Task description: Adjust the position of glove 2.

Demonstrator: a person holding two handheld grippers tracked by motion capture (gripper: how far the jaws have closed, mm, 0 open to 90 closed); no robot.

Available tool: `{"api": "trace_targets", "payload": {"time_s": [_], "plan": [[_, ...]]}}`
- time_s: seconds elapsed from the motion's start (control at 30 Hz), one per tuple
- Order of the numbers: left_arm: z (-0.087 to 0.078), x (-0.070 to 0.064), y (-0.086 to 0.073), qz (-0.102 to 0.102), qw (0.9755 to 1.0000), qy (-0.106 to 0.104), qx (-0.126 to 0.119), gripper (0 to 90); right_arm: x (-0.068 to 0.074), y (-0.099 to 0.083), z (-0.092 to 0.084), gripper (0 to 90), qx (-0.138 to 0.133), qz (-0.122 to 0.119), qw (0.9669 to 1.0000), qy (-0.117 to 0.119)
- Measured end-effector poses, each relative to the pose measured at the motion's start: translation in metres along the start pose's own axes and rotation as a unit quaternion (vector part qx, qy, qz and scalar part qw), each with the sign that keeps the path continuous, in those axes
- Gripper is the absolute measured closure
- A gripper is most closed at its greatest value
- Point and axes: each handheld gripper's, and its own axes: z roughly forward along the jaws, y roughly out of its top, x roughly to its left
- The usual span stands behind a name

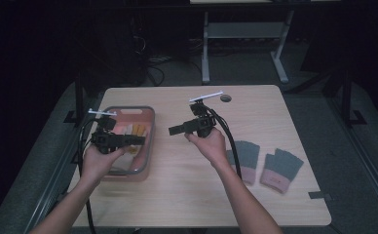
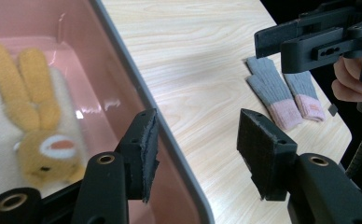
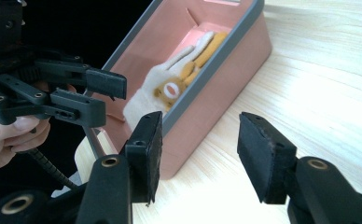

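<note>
No readable text, labels, brand names, numbers or signs appear on anything on or near the table (image 1: 274,112).

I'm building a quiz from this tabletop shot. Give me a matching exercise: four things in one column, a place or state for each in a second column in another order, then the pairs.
Things
1. plush rabbit
2. pair of grey gloves
3. left gripper
4. right gripper

Places or states
A. lying flat on the wooden table, at the person's right
B. held above the bare tabletop, jaws open, nothing between them
C. lying inside the pink bin
D. held over the bin, jaws open, nothing between them

Pairs: 1-C, 2-A, 3-D, 4-B
</note>
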Motion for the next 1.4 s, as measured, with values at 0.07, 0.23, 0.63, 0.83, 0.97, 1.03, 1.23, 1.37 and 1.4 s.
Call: {"api": "trace_targets", "payload": {"time_s": [0.07, 0.23, 0.63, 0.83, 0.97, 1.03, 1.23, 1.37, 1.4], "plan": [[0.002, -0.003, 0.001, 0.0, 1.0, 0.0, -0.004, 47.5, -0.001, -0.001, -0.002, 49.2, -0.002, -0.001, 1.0, -0.001], [0.009, -0.011, 0.003, 0.007, 1.0, -0.007, 0.0, 45.8, -0.008, -0.006, -0.013, 48.9, 0.0, 0.003, 1.0, -0.006], [0.023, -0.028, 0.009, 0.017, 0.9996, -0.021, 0.002, 44.3, -0.019, -0.014, -0.035, 47.3, -0.013, 0.01, 0.9998, -0.013], [0.032, -0.036, 0.01, 0.021, 0.9993, -0.029, 0.004, 43.2, -0.026, -0.02, -0.046, 45.7, -0.015, 0.019, 0.9996, -0.015], [0.037, -0.04, 0.011, 0.027, 0.9991, -0.032, 0.008, 42.4, -0.031, -0.026, -0.057, 45.5, -0.02, 0.024, 0.9994, -0.017], [0.04, -0.042, 0.012, 0.028, 0.9989, -0.036, 0.008, 41.8, -0.033, -0.027, -0.059, 45.4, -0.02, 0.025, 0.9993, -0.02], [0.049, -0.051, 0.012, 0.035, 0.9985, -0.04, 0.012, 39.5, -0.042, -0.036, -0.072, 45.1, -0.025, 0.029, 0.9989, -0.026], [0.056, -0.058, 0.012, 0.038, 0.9981, -0.047, 0.013, 39.1, -0.046, -0.041, -0.079, 45.0, -0.025, 0.031, 0.9987, -0.031], [0.059, -0.062, 0.012, 0.044, 0.9977, -0.05, 0.014, 39.1, -0.049, -0.045, -0.083, 44.9, -0.028, 0.034, 0.9985, -0.034]]}}
